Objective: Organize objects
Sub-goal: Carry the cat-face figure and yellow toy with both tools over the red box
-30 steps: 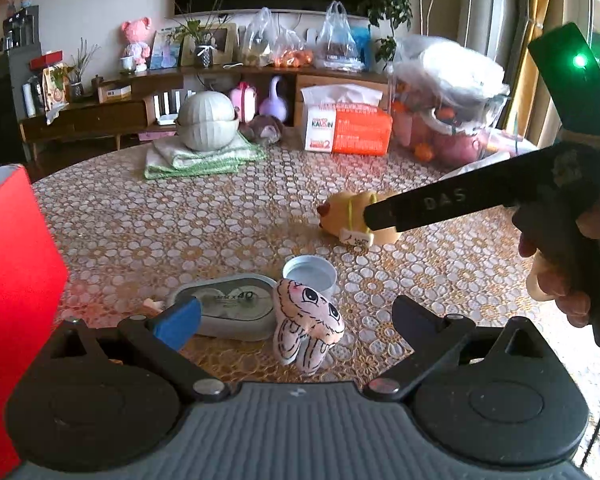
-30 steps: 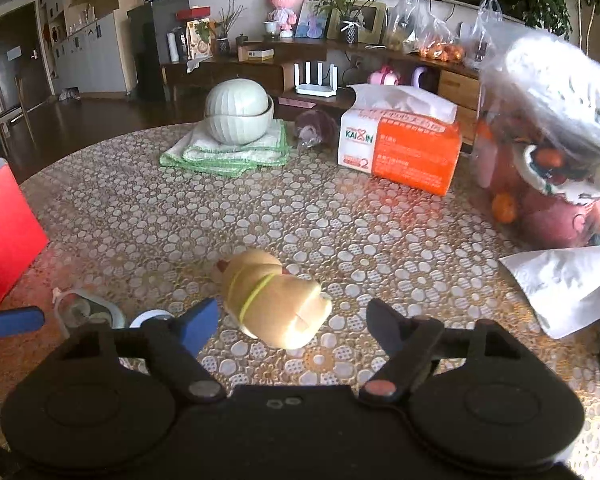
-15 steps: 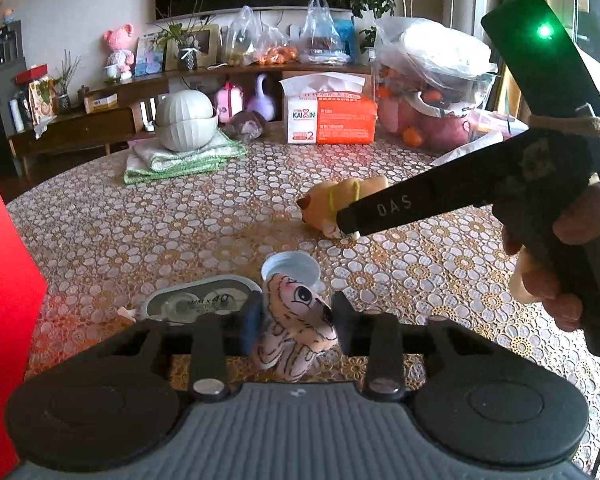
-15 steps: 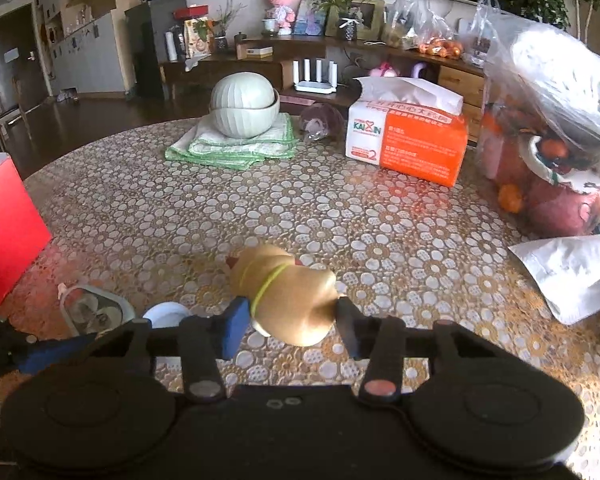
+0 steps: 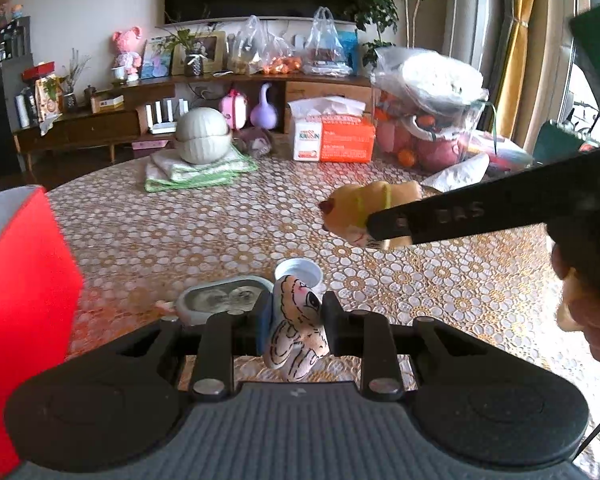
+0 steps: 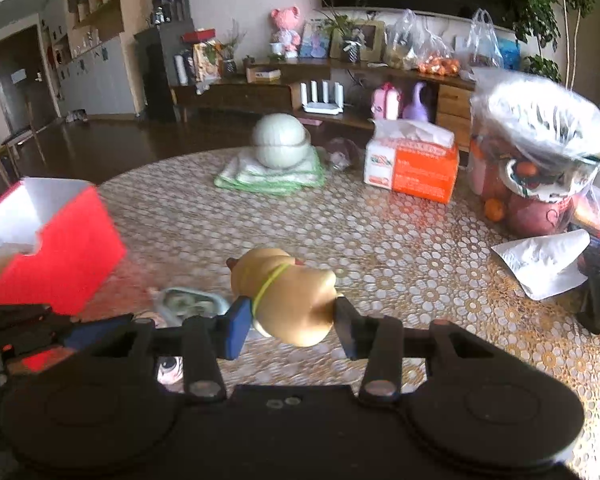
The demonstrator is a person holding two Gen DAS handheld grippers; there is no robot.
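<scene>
Risk: the left tool [image 5: 296, 316], its jaws having just closed further, clamps the white rabbit plush [image 5: 298, 330] only at its upper part; the soft body could slip out over the table [image 5: 180, 236]. The right tool [image 6: 290, 320] is clamped on the tan dog toy [image 6: 288, 296], whose rounded body may roll free. Both toys sit right of the red box [image 6: 56, 244], clear of it.

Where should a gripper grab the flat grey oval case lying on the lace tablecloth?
Probably pinch the flat grey oval case across its short width, on the long rims, coming from above: it lies low and flat, and the small white round cap crowds its right end.
</scene>
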